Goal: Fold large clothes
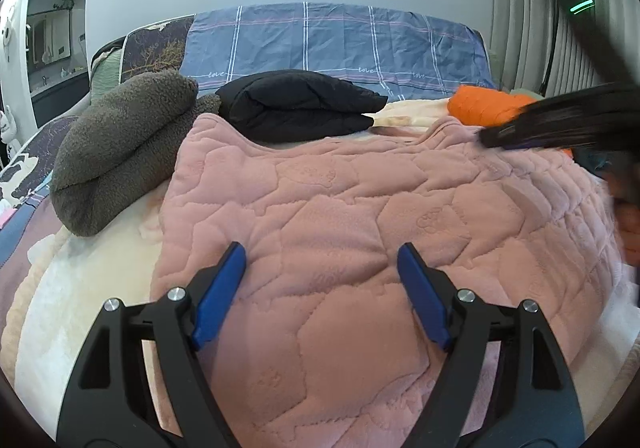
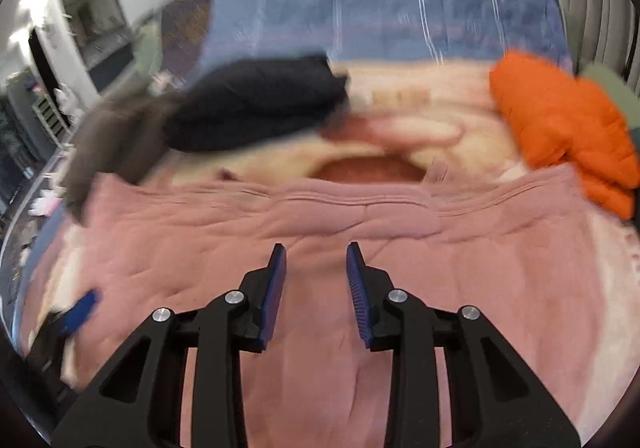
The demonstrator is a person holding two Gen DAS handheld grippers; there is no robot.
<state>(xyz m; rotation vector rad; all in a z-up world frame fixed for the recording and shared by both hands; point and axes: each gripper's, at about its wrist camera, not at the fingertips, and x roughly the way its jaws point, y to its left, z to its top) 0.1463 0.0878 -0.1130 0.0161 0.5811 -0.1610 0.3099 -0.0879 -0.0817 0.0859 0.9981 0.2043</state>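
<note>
Your pink quilted garment [image 1: 360, 215] lies spread flat on the cream blanket [image 1: 80, 288] that covers the bed. From the right wrist view its neck opening [image 2: 372, 167] faces the far end of the bed, toward the blue checked sheet [image 1: 320, 35], so the garment's length runs from you toward that sheet, with its stitched collar band stretching across from side to side. The picture there is smeared, so finer detail of the collar cannot be made out.

Your left gripper [image 1: 320, 260] hangs over the near part of the pink garment with its blue pads wide apart and nothing between them; whether the tips touch the fabric you cannot tell. Your right gripper [image 2: 316, 260] hangs above the garment just short of the collar band, its pads narrowed but with a clear gap, and no cloth caught in it. In the left wrist view that gripper shows only as a dark blur over the garment's right shoulder.

Beyond the pink garment's far edge sits a folded black garment [image 1: 300, 107]. To the left of the pink garment a folded grey fleece [image 1: 120, 151] rests beside it. Past its far right corner lies an orange puffy garment [image 2: 568, 127], near the curtain [image 1: 520, 7].
</note>
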